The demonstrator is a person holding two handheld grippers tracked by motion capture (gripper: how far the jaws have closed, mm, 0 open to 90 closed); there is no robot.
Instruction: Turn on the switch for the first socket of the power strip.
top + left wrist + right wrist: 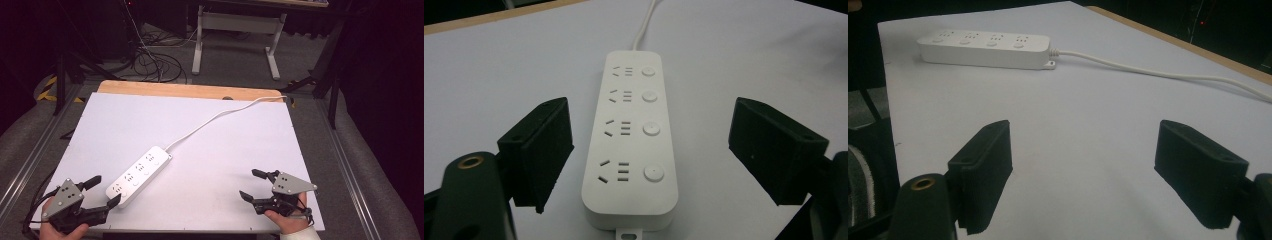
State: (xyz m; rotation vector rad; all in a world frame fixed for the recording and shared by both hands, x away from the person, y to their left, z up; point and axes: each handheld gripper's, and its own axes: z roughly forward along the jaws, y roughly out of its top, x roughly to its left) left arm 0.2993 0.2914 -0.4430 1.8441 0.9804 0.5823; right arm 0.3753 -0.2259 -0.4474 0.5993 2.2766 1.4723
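At the bottom edge of the high view, a person's two hands come in, each holding a black two-jaw gripper. The left gripper (103, 190) sits in the lower left corner, its jaws spread wide and released, holding nothing. One jaw tip lies just beside the near end of a white power strip (138, 176); I cannot tell whether it touches. The right gripper (251, 184) sits at lower right, well apart from the strip, jaws likewise spread and empty over bare white surface.

The power strip lies flat on the white tabletop (215, 150), left of centre in the frame, running diagonally from lower left to upper right. It has four socket groups, each with a round button beside it. Its white cord (220, 114) leaves the far end and curves up toward the upper right, crossing onto the wooden strip (185, 90) along the table's far edge.

In the left gripper view the strip (631, 145) lies lengthwise between the two open jaws, neither pad touching it. In the right gripper view it (984, 49) lies at upper left, far beyond the open jaws, cord (1158, 73) trailing right.
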